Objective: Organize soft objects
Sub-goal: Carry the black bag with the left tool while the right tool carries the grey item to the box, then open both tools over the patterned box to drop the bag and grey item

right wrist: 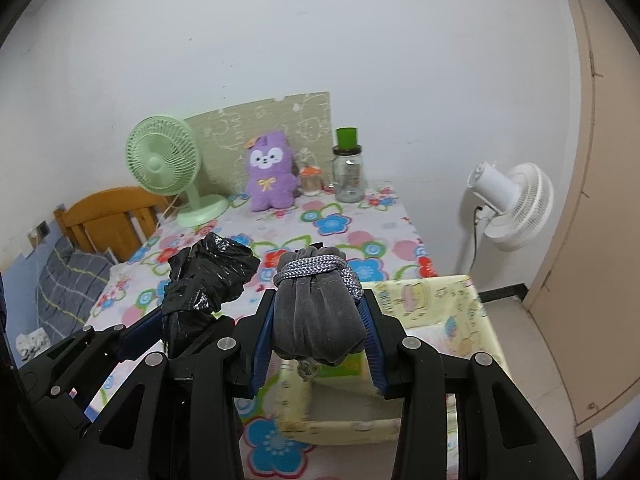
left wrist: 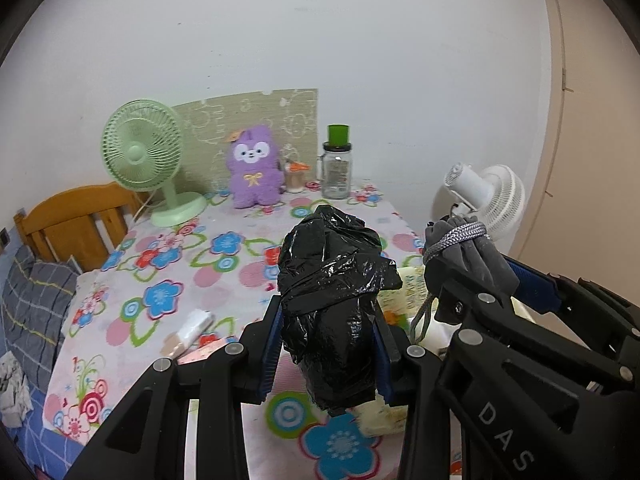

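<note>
Black crinkled plastic, nearest: a bundled bag [left wrist: 334, 312] sits upright between the blue pads of the left tongs [left wrist: 326, 356], pads pressed into both flanks, clamped on it and lifted clear of the cloth below. Just beside it, the right tongs [right wrist: 318, 344] are clamped on a grey velvet pouch [right wrist: 318, 312] bound at the neck with a braided cord [right wrist: 316, 268]; a cord end dangles under it.

Under and just past the pouch: a pale yellow fabric box [right wrist: 424, 312], open-topped, at the right near corner of the bench [right wrist: 332, 240], which wears a flowered cloth. The pouch hangs over the box's left edge; the bag hangs over the cloth, left of the box.

Step in hand, as I judge it: both soft bundles picked up and in carry, not yet stowed. Next move likely calls for bringing each over the box mouth, lowering, then parting the pads. The two tongs are close together, so one at a time seems safer.

Farther back: purple plush toy [left wrist: 252, 168], green fan [left wrist: 144, 156], glass jar [left wrist: 336, 168] against the wall. White fan [right wrist: 512, 204] stands off the bench to the right.
</note>
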Available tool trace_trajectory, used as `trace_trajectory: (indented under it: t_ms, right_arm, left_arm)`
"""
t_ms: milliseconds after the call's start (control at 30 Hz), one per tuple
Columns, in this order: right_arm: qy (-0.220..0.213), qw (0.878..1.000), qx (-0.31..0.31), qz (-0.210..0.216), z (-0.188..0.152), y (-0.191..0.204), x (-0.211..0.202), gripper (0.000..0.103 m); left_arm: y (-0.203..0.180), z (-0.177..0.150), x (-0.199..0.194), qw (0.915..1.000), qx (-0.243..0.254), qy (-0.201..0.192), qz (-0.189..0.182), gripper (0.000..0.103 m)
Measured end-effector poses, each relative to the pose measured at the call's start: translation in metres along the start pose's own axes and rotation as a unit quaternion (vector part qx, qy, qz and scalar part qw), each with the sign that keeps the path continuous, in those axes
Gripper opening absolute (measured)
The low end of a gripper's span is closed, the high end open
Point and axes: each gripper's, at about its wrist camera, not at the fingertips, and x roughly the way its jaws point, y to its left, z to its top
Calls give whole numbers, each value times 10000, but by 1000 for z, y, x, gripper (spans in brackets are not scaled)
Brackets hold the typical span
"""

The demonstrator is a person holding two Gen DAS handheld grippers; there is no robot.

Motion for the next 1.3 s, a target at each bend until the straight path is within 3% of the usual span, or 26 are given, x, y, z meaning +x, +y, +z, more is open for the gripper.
trace_trajectory:
  t_ms: [500,967,1133,1300]
  right_arm:
    - [52,9995,72,-316,2,-50,15,43]
    - [437,9982,271,-325,-13,-77,56,43]
    - [613,9970,357,-301,-21,-82,70,43]
    - [641,9970,352,-235,-21,-81,76,43]
  left_arm:
    - [-44,5,33,9991,143,146,-370,39]
    - [-64,-7,73,9964,311,610,-508,42]
    - [-70,-13,83,9940,469,837,-533,66]
    - [-68,-12,87,9938,474,868,-509,76]
